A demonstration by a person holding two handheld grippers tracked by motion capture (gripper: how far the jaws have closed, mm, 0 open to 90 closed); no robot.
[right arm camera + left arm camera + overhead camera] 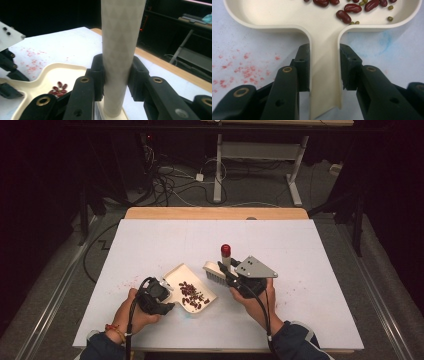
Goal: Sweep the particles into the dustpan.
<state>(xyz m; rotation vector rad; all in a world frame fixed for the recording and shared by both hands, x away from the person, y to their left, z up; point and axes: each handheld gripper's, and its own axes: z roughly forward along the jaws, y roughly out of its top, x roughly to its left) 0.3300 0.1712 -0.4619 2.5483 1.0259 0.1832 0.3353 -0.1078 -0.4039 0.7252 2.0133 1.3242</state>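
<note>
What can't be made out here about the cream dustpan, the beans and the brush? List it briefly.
- Brush bristles: high view, lower ends hidden by the brush's own white back; right gripper covers the handle's foot.
- Red brush cap: right gripper view, cut off by the top edge.
- Cream plastic dustpan: left gripper view, front cut off by the top edge.
- Small green beans: high view, too small to see.

brush handle [122, 50] cut off at top edge, dustpan [322, 32] front cropped, brush bristles [214, 275] partly hidden behind right gripper [231, 273]

left tool [324, 67] clamping dustpan [325, 50], beans [343, 16] inside
</note>
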